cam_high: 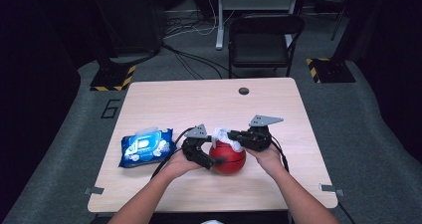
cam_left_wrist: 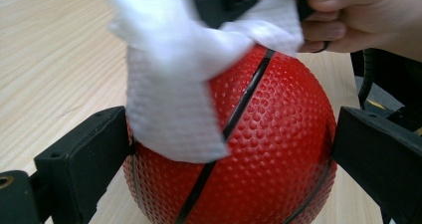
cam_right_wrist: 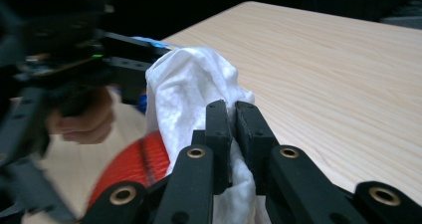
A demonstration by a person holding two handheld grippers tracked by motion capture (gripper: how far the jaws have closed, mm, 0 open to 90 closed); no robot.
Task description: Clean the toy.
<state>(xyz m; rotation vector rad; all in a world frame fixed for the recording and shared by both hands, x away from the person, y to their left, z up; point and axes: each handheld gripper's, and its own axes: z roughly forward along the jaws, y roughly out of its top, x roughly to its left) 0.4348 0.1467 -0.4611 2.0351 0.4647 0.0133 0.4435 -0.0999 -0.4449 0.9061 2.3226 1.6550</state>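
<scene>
High view: pale wood table (cam_high: 164, 104), round dark grommet hole (cam_high: 243, 90) near far edge. Red ball (cam_high: 228, 158) with black seams, resting on table near front centre. Left gripper (cam_high: 211, 165) at ball's left side, jaws spread around ball; right gripper (cam_high: 230, 136) above ball's top, pinching white wipe (cam_high: 222, 135). Blue wipes pack (cam_high: 145, 147) lying flat at left, just beside left hand (cam_high: 175, 164); white flap on top, printing too small to read. Marking like a "6" on grey floor (cam_high: 110, 108) left of table. Black folding chair (cam_high: 263, 41) beyond far edge; yellow-and-black striped stand bases (cam_high: 114, 77) at both far corners; loose cables (cam_high: 191, 59) on floor. Metal clips (cam_high: 93, 190) at both front table corners.

Left gripper view: ball (cam_left_wrist: 268, 149) between the two black jaws, pebbled surface, both pads pressing its sides, held. Wipe (cam_left_wrist: 174, 89) draped over upper left of ball, covering part of one seam. Right hand (cam_left_wrist: 368, 15) at upper right, over ball.

Right gripper view: jaws closed nearly together on a fold of wipe (cam_right_wrist: 191, 92), cloth bunched above and below the pads. Ball (cam_right_wrist: 132, 167) partly hidden behind wipe and jaws. Left gripper (cam_right_wrist: 59, 69) blurred at left, blocking table behind. No legible writing on ball, wipe or grippers.
</scene>
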